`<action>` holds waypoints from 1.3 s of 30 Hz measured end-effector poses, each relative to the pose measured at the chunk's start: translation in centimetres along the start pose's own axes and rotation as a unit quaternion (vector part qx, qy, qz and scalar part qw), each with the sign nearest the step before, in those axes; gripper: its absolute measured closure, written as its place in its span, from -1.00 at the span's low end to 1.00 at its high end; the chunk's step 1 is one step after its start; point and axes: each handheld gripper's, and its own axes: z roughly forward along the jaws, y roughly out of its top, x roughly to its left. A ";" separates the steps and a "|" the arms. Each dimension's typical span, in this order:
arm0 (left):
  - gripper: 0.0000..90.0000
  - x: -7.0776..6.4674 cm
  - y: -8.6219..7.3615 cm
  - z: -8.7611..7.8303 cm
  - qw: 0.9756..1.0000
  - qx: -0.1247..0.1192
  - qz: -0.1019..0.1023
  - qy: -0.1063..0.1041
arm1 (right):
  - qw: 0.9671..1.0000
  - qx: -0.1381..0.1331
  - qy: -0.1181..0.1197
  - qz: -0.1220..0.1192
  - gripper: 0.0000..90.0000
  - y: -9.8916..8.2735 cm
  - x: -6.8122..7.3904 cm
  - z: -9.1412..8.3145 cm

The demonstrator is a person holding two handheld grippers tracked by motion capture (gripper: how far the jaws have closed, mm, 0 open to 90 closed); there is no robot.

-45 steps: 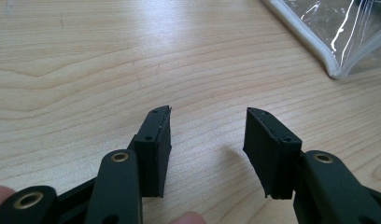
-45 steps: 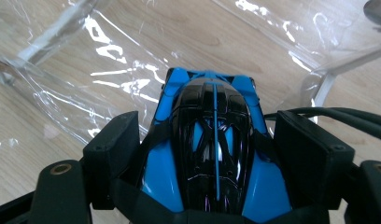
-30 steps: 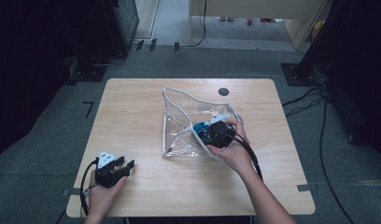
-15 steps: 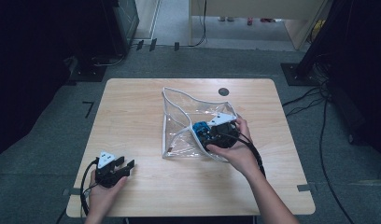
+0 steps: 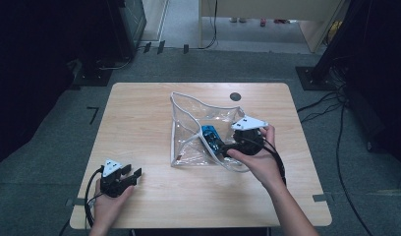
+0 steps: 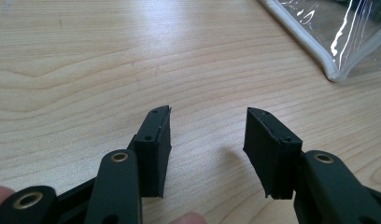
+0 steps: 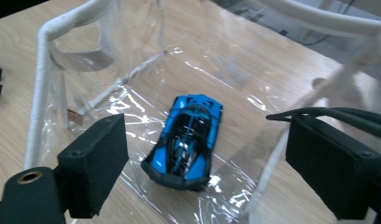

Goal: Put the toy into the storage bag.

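One blue toy car [image 7: 187, 140] lies between right claw [image 7: 205, 158] jaws.

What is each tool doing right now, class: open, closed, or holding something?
Left tool: open, empty, over bare table.
Right tool: open, jaws just widened; blue toy car lies free in the clear bag.

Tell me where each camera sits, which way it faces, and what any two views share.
High view: above the person's side, looking forward and down on the wooden table; both forearms, left gripper and right gripper show.
Left gripper view: on that gripper, low over the wood; its open black jaws and a fingertip show.
Right gripper view: looks down into the clear bag at the blue toy car; jaws just opened, clear of it.
Shared: bag, all three; car, high and right.
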 end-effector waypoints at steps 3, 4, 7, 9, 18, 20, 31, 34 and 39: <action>0.15 0.0 0.0 0.0 1.000 0.001 0.001 0.000 | 1.000 -0.012 0.004 0.008 -0.70 -0.4 -0.6 -1.0; 0.15 0.0 0.0 0.0 1.000 0.000 0.001 0.000 | 1.000 -0.016 0.004 0.010 -0.70 -0.5 -0.8 -1.3; 0.15 0.0 0.0 0.0 1.000 0.000 0.001 0.000 | 1.000 -0.022 0.000 0.014 -0.70 -0.9 -1.3 -2.1; 0.15 0.0 0.0 0.0 1.000 0.000 0.001 0.000 | 0.999 -0.026 -0.005 0.018 -0.70 -1.2 -1.7 -2.7; 0.15 0.0 0.0 0.0 1.000 0.000 0.002 0.001 | 0.998 -0.045 -0.022 0.030 -0.70 -2.9 -3.6 -5.3; 0.15 -0.1 0.0 0.0 1.000 -0.001 0.000 0.001 | 0.998 -0.047 -0.027 0.032 -0.70 -3.3 -3.9 -5.9; 0.06 -0.3 0.0 0.0 1.000 0.003 0.009 0.000 | 0.996 -0.047 -0.046 0.055 -0.70 -7.1 -5.6 -7.0; -0.03 -0.5 0.0 0.1 1.000 0.006 0.021 0.001 | 0.996 -0.043 -0.052 0.062 -0.70 -8.4 -5.9 -7.0; -0.17 -0.8 0.0 0.2 0.999 0.010 0.033 0.005 | 0.995 -0.028 -0.059 0.070 -0.70 -10.8 -6.6 -6.8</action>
